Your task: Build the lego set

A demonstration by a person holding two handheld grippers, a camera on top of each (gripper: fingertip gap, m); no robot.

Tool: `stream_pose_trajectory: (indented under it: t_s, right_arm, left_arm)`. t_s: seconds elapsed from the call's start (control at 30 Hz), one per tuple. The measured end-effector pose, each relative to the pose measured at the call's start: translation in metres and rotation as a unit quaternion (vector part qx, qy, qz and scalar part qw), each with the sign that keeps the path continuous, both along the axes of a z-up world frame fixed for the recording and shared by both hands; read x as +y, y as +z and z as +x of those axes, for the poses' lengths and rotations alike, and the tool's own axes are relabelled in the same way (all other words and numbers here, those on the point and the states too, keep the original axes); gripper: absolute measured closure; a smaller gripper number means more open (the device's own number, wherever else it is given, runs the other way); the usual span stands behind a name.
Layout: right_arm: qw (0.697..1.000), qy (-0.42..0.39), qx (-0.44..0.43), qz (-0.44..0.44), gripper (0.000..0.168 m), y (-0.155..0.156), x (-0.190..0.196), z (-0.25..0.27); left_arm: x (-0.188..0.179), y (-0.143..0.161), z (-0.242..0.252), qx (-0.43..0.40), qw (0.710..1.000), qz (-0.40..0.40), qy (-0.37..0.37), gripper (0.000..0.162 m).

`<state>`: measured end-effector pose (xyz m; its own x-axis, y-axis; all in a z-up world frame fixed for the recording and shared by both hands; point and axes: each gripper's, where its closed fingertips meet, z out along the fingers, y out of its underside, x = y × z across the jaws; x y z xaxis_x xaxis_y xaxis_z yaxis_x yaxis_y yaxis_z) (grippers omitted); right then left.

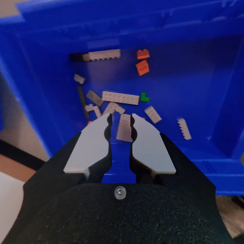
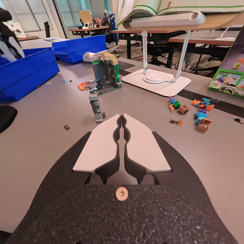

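Left wrist view: spread left gripper (image 1: 121, 116) hovers in the blue bin (image 1: 184, 79); grey plate (image 1: 124, 127) lies lengthwise between its fingers, slightly right.

Bare floor is left in the blue bin (image 1: 184, 79) on its right side; the left is crowded by grey bricks (image 1: 120, 97), seemingly loose.

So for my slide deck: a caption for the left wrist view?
Open left claw over a blue bin of loose bricks.
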<state>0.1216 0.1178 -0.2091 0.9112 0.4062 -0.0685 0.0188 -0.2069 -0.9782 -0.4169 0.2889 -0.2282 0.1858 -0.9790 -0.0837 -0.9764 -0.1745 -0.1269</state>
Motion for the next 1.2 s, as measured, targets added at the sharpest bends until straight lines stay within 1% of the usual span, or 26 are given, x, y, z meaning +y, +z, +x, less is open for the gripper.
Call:
stream_pose_trajectory:
  t_s: [0.1,0.23,0.5,0.87,1.0,1.03,1.17,1.2]
  right_arm:
    - [1.000,0.000,0.000,0.001,0.168,0.000,0.000,0.000]
    - [1.000,-0.003,0.002,0.002,0.168,0.002,-0.001,0.001]
    - [1.000,-0.001,0.001,0.001,0.168,0.001,-0.001,0.001]
    - [1.000,0.003,0.003,-0.001,0.168,0.000,-0.002,0.000]
    - [1.000,0.004,0.003,-0.003,0.168,-0.001,-0.002,-0.001]
    - [1.000,0.005,0.003,-0.003,0.168,-0.001,-0.002,-0.001]
    - [1.000,0.003,0.002,-0.002,0.168,0.000,-0.002,0.000]
    - [1.000,0.003,0.002,-0.001,0.168,0.000,-0.002,0.000]
  left_arm:
    - [0.024,0.001,0.001,-0.001,0.998,0.064,0.009,0.128]
    - [0.040,-0.005,0.013,-0.022,0.995,0.093,0.022,0.118]
    - [0.048,-0.023,0.051,-0.050,0.995,0.083,0.000,0.107]
    - [0.046,-0.056,0.065,-0.021,1.000,0.020,0.000,0.094]
    - [0.048,-0.056,0.068,-0.033,0.999,0.023,0.005,0.095]
    - [0.048,-0.055,0.068,-0.035,0.999,0.026,0.005,0.098]
    - [0.041,-0.053,0.063,-0.031,0.999,0.030,-0.015,0.115]
    - [0.035,-0.052,0.063,-0.037,0.999,0.023,-0.020,0.127]
